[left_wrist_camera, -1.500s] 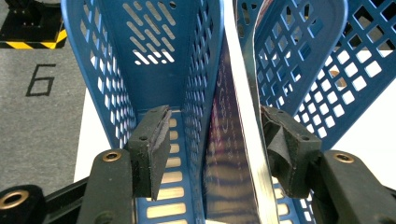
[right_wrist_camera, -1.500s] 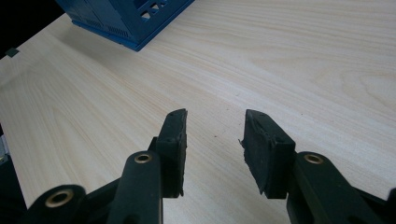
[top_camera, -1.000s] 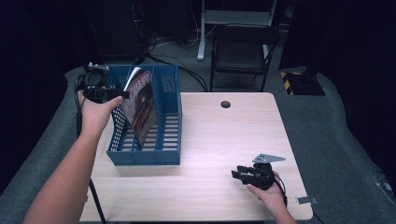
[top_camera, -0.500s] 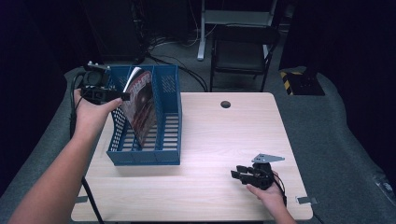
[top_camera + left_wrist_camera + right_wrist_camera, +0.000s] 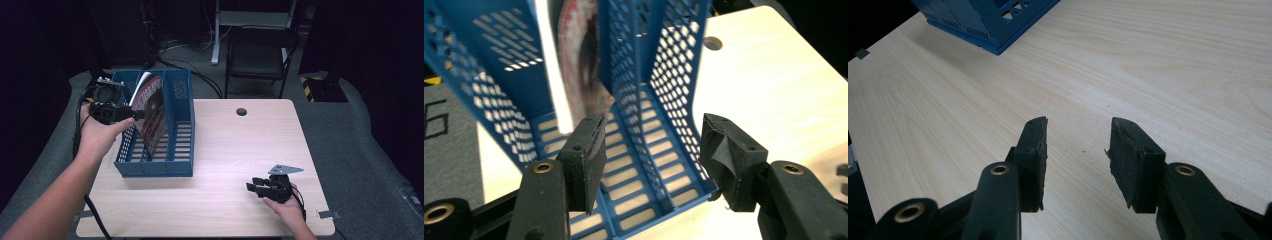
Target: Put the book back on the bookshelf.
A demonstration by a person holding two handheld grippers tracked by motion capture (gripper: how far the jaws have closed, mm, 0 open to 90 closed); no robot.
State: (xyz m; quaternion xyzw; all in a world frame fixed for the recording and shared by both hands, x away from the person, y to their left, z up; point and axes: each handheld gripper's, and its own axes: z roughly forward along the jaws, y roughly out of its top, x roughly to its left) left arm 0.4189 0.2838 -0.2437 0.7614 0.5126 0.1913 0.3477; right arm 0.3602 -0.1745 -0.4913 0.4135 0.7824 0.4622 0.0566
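A blue file rack [image 5: 165,135] sits on the left part of a wooden table [image 5: 240,200]. A magazine [image 5: 150,112] stands tilted in the rack's middle slot, leaning left. The left gripper [image 5: 131,114] hovers at the rack's left wall, fingers [image 5: 586,157] wide apart, holding nothing. The right gripper [image 5: 255,187] rests well right of the rack, fingers parted, empty. The magazine could probably slump or curl if nudged. The rack nearly reaches the table's left edge; right of it the table is open.
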